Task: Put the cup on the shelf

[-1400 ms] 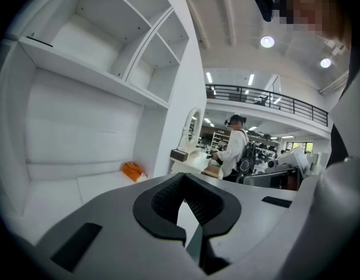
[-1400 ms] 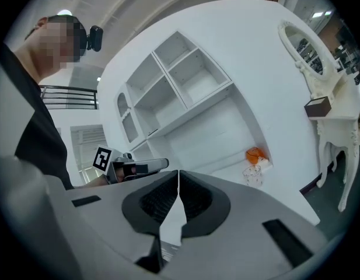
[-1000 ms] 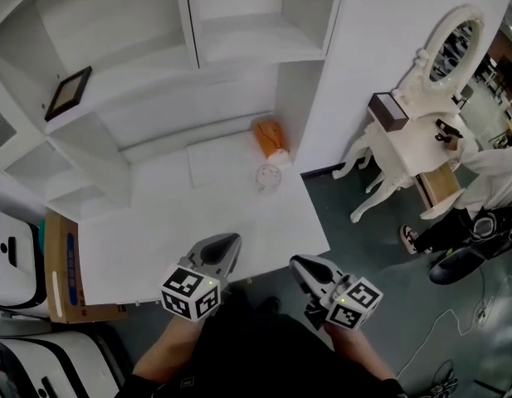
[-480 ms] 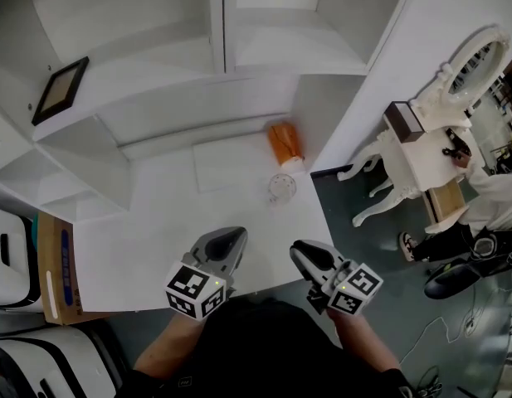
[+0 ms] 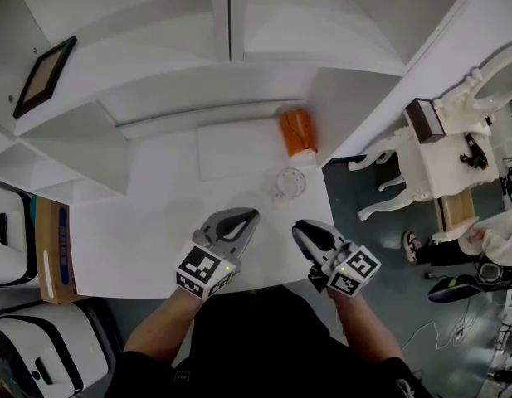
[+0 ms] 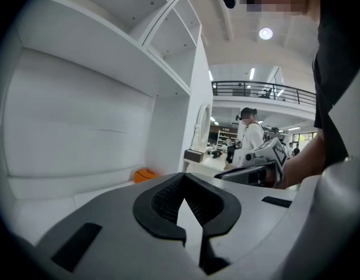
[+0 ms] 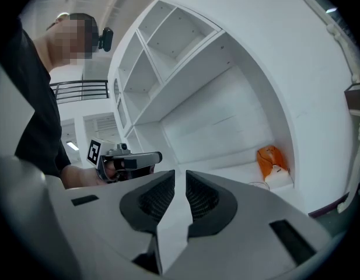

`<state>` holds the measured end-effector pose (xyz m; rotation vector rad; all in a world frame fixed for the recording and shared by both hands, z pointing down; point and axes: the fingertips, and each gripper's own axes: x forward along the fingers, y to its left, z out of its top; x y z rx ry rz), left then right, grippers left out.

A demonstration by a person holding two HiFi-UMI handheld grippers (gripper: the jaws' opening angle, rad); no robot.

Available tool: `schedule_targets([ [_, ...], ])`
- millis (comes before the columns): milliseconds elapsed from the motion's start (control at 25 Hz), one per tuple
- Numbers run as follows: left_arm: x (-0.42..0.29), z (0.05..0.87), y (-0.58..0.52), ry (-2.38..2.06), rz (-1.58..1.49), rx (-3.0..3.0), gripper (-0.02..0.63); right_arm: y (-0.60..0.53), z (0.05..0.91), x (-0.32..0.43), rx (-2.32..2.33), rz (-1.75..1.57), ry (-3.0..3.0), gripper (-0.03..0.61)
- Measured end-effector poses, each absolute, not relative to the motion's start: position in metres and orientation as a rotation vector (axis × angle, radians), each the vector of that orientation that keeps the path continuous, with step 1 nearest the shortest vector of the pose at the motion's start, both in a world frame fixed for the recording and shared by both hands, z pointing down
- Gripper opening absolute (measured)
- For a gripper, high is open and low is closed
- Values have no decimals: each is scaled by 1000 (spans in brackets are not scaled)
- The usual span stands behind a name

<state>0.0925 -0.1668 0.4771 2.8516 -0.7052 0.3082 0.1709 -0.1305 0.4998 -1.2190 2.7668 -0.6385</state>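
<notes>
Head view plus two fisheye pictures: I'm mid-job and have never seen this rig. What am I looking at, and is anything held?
No robot arm here: a person holds a two-jaw tool in each hand. The head view is from a camera on the person's head, looking steeply down; the left tool and right tool show at the bottom. The other two pictures come from cameras riding on each tool, looking along its jaws. Both tools are shut with nothing between the jaws, so nothing is held. On the white table a clear cup stands near the right edge, ahead of the right tool and apart from it. Behind it lies an orange object. The white shelf unit rises behind the table, with a picture frame on a shelf at the left.
</notes>
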Motion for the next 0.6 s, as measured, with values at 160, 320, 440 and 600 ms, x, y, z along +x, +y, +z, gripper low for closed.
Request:
schedule_targets([
  [160,111,494,-172,-693,292,2824,11,-147,523,185,-1213,-655,2780,20],
  [320,121,517,-172,-694,286,2783,11,-161,553,192,-1217,-693,2805,20],
  [440,127,530,-177,-684,267,2754,11,-176,570,195,-1217,-681,2825,20],
  [600,129,541,-177,-646,254,2733,11,-184,594,193,-1203,-717,2812,88],
])
